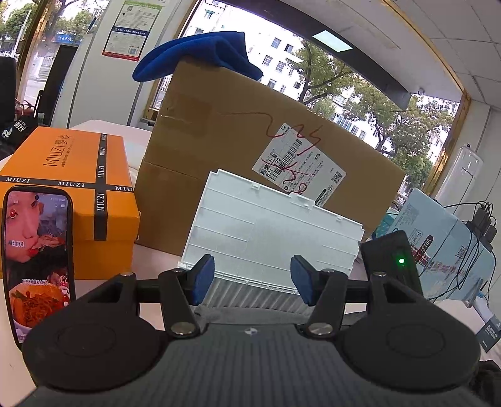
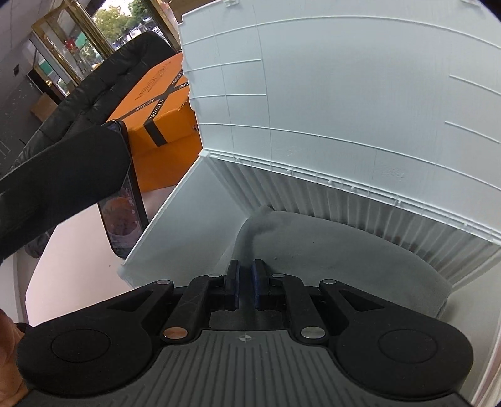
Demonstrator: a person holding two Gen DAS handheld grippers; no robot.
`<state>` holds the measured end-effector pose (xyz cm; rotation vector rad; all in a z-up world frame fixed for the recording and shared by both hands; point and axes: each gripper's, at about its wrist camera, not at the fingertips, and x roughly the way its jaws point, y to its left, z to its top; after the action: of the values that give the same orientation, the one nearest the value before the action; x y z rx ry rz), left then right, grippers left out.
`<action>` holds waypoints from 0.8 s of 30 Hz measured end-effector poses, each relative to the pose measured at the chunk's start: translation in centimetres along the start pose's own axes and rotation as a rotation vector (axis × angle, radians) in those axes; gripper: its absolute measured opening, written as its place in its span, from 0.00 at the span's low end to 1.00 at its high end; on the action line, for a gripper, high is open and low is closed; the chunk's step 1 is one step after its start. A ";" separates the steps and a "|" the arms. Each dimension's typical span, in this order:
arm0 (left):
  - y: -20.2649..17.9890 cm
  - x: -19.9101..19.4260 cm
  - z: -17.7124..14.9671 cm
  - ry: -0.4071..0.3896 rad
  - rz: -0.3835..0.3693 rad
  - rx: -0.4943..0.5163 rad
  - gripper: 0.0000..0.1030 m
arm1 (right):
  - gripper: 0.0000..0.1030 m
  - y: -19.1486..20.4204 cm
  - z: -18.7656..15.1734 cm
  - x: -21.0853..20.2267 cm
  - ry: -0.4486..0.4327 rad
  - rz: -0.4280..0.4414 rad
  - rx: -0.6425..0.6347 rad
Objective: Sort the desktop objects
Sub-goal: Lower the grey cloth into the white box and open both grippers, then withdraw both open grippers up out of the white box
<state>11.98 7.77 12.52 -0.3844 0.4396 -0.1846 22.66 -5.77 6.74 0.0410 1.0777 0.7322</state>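
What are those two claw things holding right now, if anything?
The left gripper holds nothing; its jaws are open. The right gripper has its jaws closed over the grey cloth in the white box; a pinch on the cloth cannot be confirmed.

grey cloth (image 2: pixel 344 250) edge hidden behind right gripper (image 2: pixel 245 286)

Street-level office or shopfront. Evidence: floor-to-ceiling windows (image 1: pixel 328 84) facing trees and apartment blocks; printed notices (image 1: pixel 131 29) on a pillar; recessed ceiling light panel (image 1: pixel 332 40); standing air conditioner (image 1: pixel 460 175); labelled shipping carton (image 1: pixel 250 150) and orange shoebox (image 1: pixel 72 188) on a white counter (image 2: pixel 78 250); black leather sofa (image 2: pixel 103 78).
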 end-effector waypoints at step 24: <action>-1.4 -1.0 -1.6 -0.064 -0.069 0.047 0.82 | 0.83 1.8 -8.4 -8.6 -0.468 -0.103 -0.134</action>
<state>10.30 6.25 12.09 -0.3588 0.3589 -0.2482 12.60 -11.78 9.98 0.0394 0.5787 0.6583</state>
